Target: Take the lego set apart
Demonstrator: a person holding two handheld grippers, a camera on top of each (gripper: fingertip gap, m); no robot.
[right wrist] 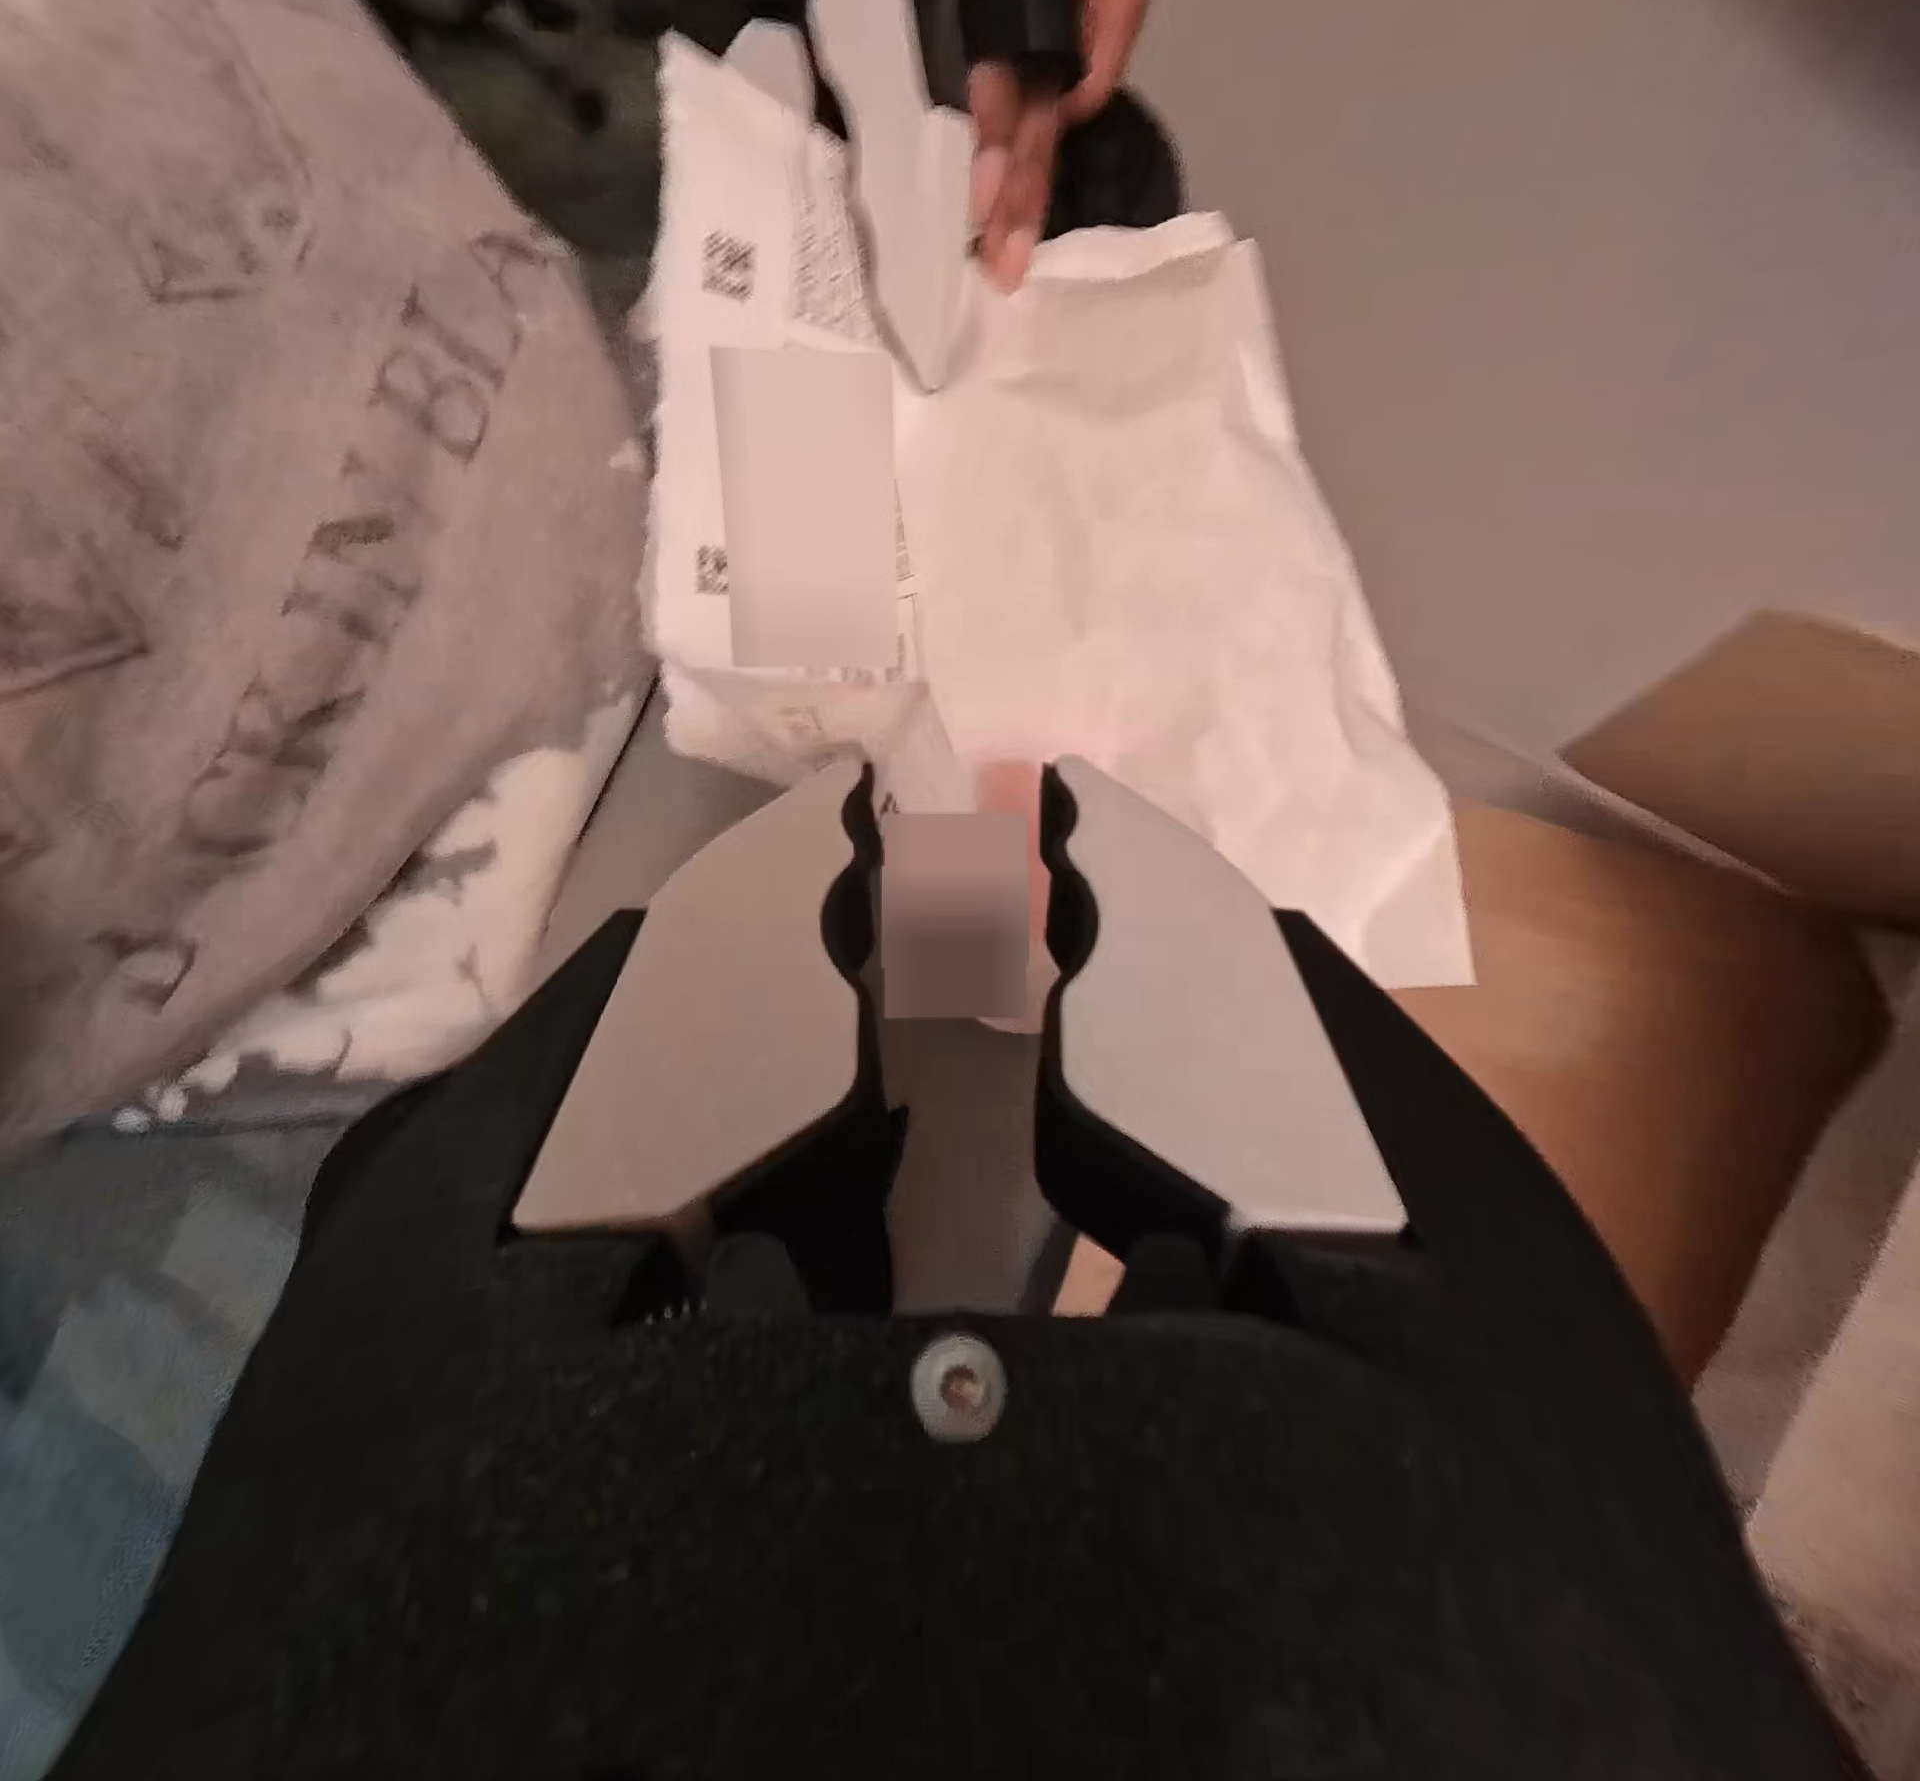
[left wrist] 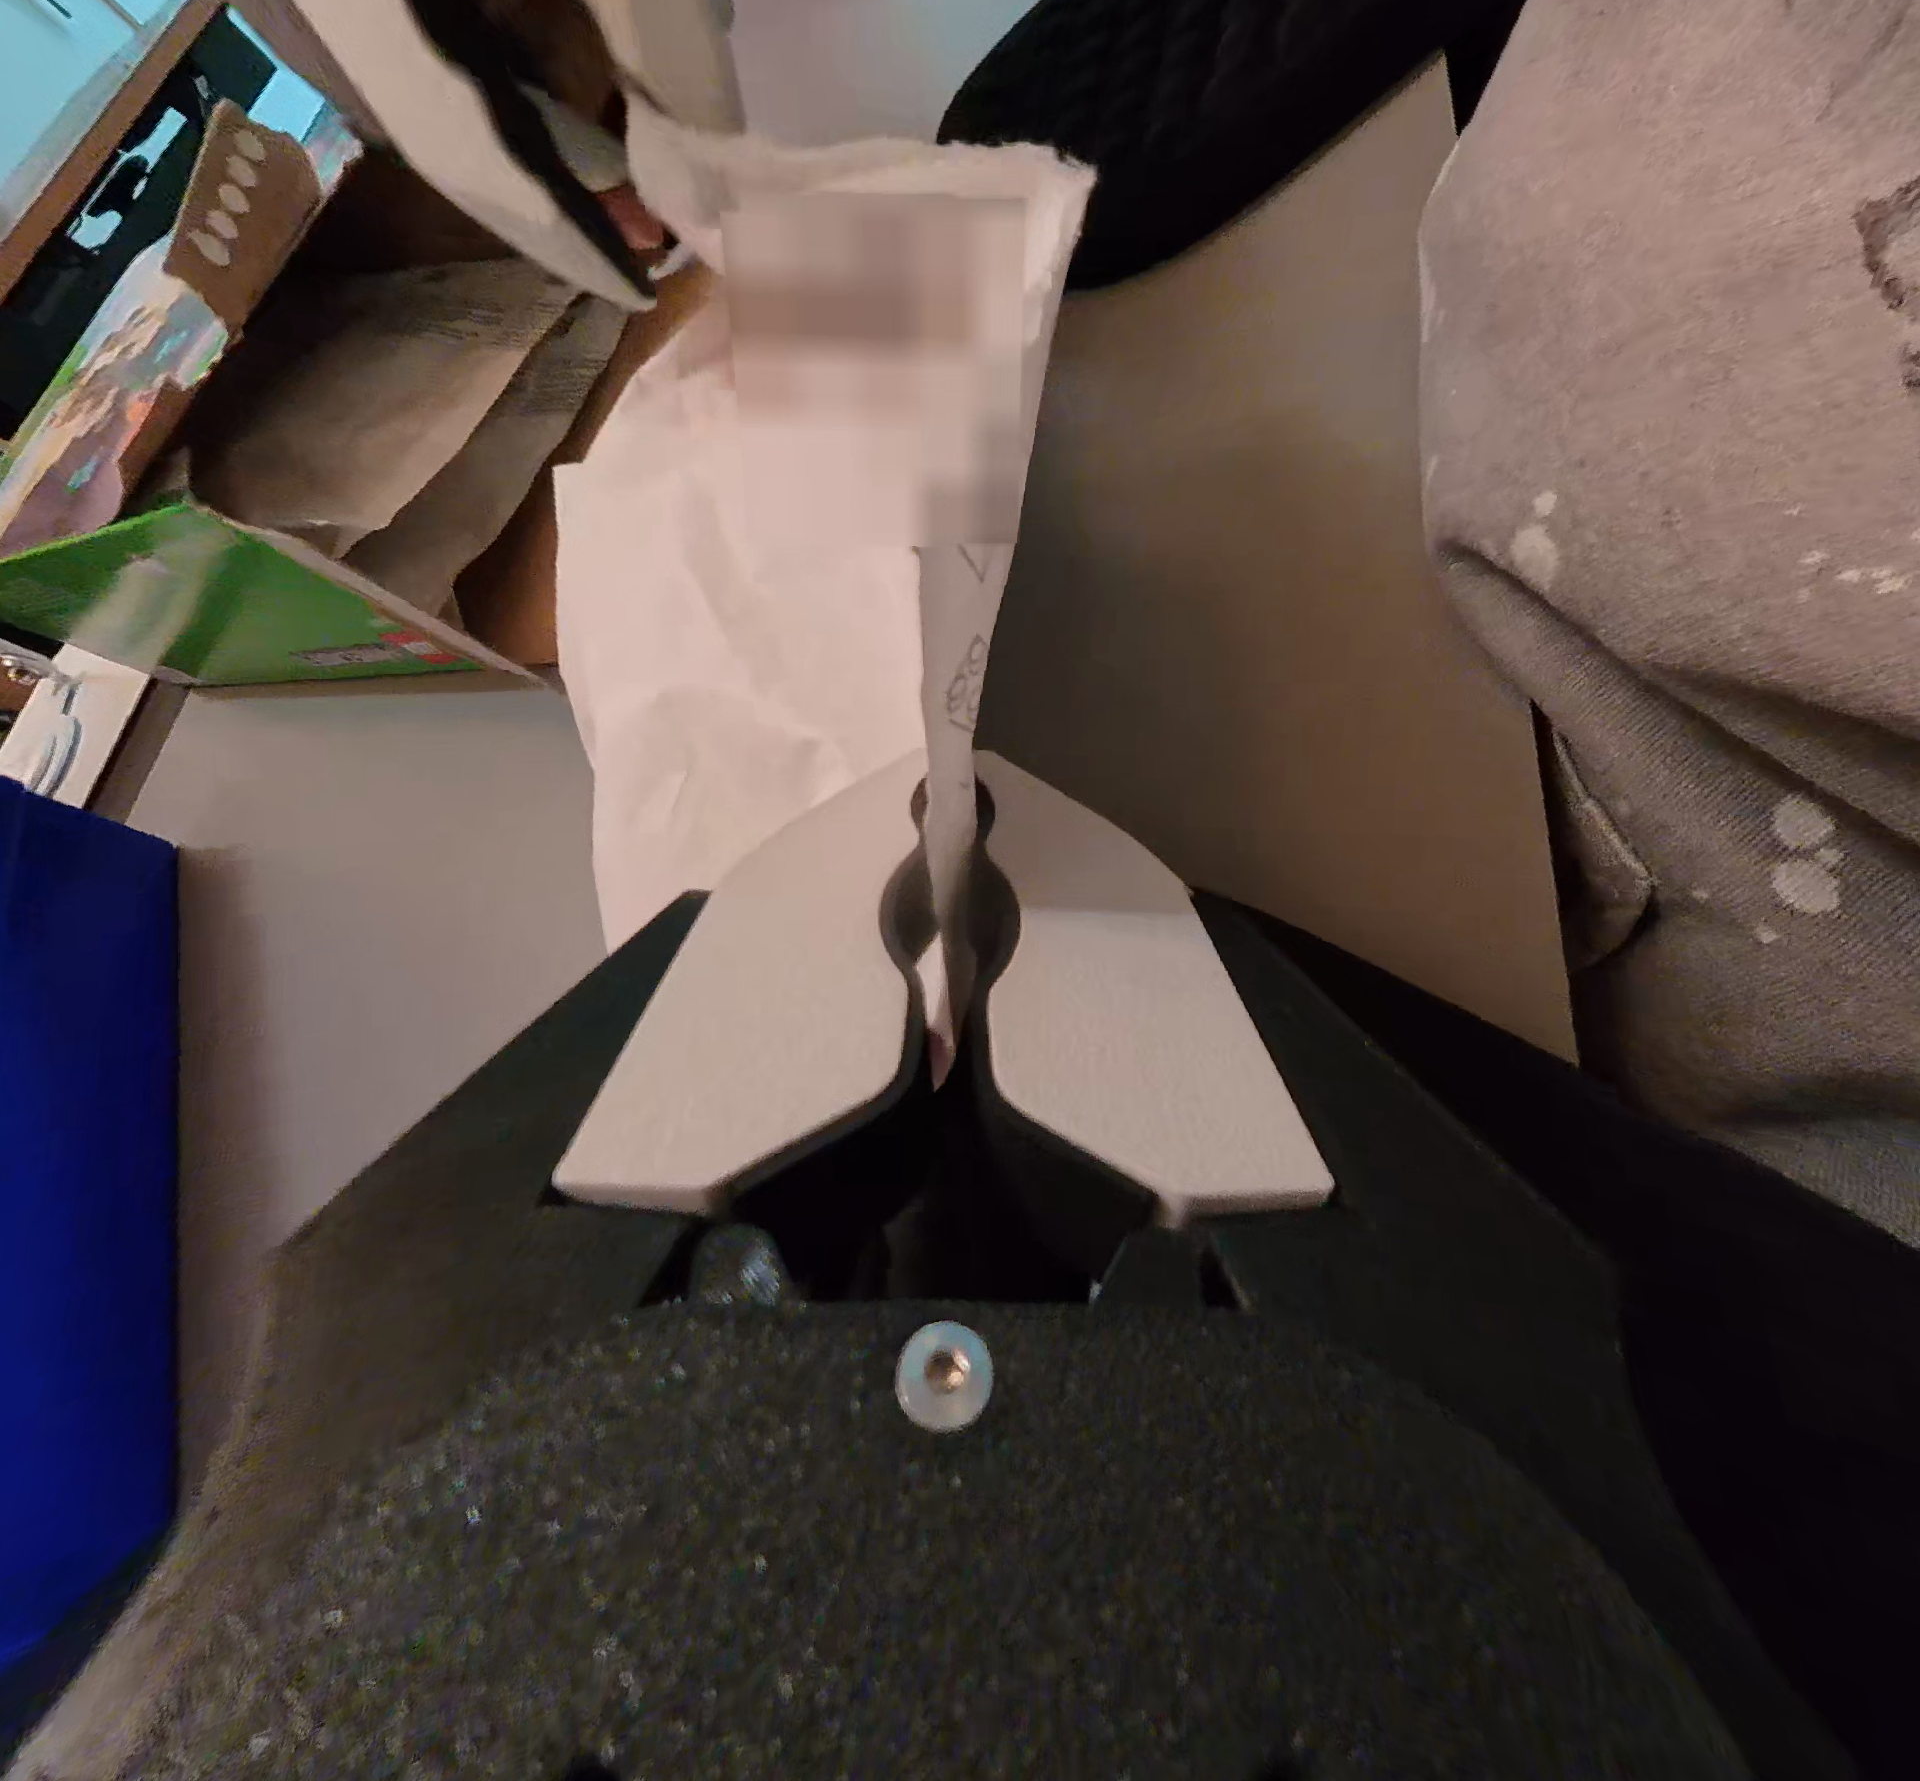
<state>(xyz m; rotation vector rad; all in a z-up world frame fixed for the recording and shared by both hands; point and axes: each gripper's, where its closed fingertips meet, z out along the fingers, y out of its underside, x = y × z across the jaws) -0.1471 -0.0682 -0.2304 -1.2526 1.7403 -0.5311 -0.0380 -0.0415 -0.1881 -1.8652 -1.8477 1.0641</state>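
Note:
A crumpled white paper bag [left wrist: 748, 651] with printed labels is held in the air between both grippers. My left gripper [left wrist: 951, 775] is shut on one thin edge of it. In the right wrist view the left gripper [right wrist: 930, 370], with a hand [right wrist: 1049, 100] on it, pinches the bag [right wrist: 1143, 568] at its far edge. My right gripper [right wrist: 956, 775] holds the bag's near end, its jaws apart by the bag's thickness. In the left wrist view the right gripper [left wrist: 681, 199] is at the bag's far corner. The bag's edges look ragged. No bricks show.
A green set box [left wrist: 208, 588], an open cardboard box [left wrist: 239, 204] and paper bags lie at the left on the white table [left wrist: 364, 848]. A blue object [left wrist: 73, 1108] is at the near left. The person's grey printed top [right wrist: 260, 484] is close by. A cardboard flap [right wrist: 1745, 723] is at the right. The gap from one gripper's tips to the other's is roughly 12 cm. Left tips and right tips are each some 30 cm from the blue object [left wrist: 73, 1108].

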